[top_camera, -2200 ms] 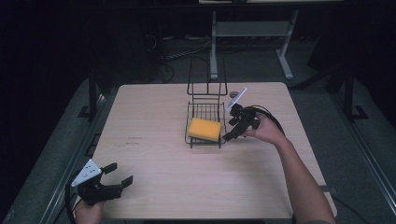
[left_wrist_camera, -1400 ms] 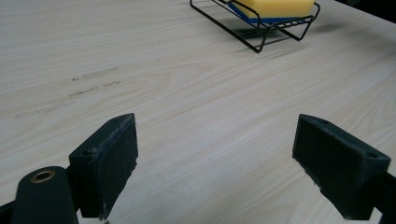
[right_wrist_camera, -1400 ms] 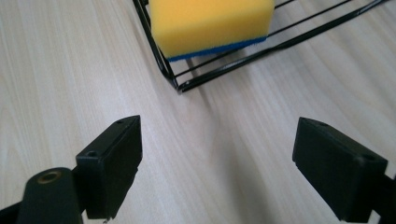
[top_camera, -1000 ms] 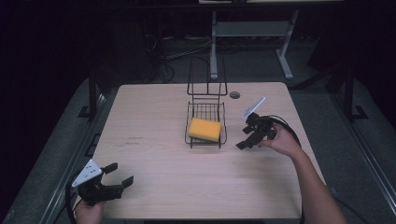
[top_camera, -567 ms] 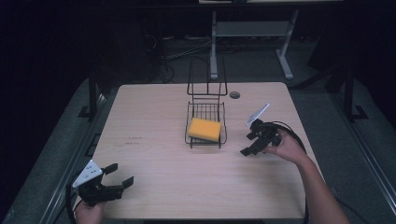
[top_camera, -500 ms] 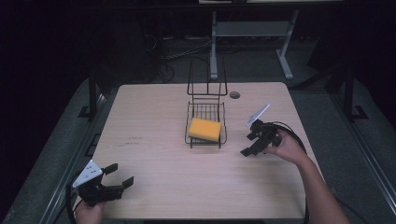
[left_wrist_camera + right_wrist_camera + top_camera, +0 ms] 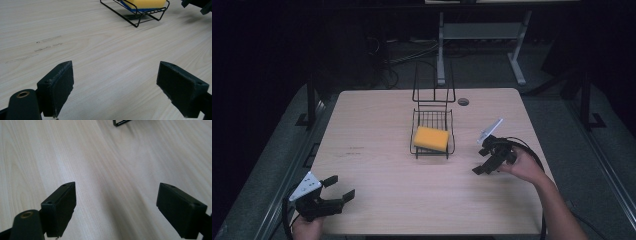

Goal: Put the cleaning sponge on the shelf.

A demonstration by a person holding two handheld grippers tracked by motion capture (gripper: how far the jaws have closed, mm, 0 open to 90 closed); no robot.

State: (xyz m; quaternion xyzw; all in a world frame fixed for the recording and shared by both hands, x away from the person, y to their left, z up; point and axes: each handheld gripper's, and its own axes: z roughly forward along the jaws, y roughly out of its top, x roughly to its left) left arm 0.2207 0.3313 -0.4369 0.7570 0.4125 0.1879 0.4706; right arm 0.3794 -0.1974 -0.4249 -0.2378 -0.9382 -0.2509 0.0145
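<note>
Both my grippers released, jaws wide | left gripper [image 7: 343, 189] near worktop's [image 7: 377, 125] front-left corner | right gripper [image 7: 483, 161] right of wire rack [image 7: 432, 131] holding yellow sponge [image 7: 431, 138]

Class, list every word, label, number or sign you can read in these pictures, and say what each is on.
None can be read.
The table bears faint dark marks, too blurred to tell whether they are writing.
The sponge, rack and both grippers, left and right, show no lettering.
</note>
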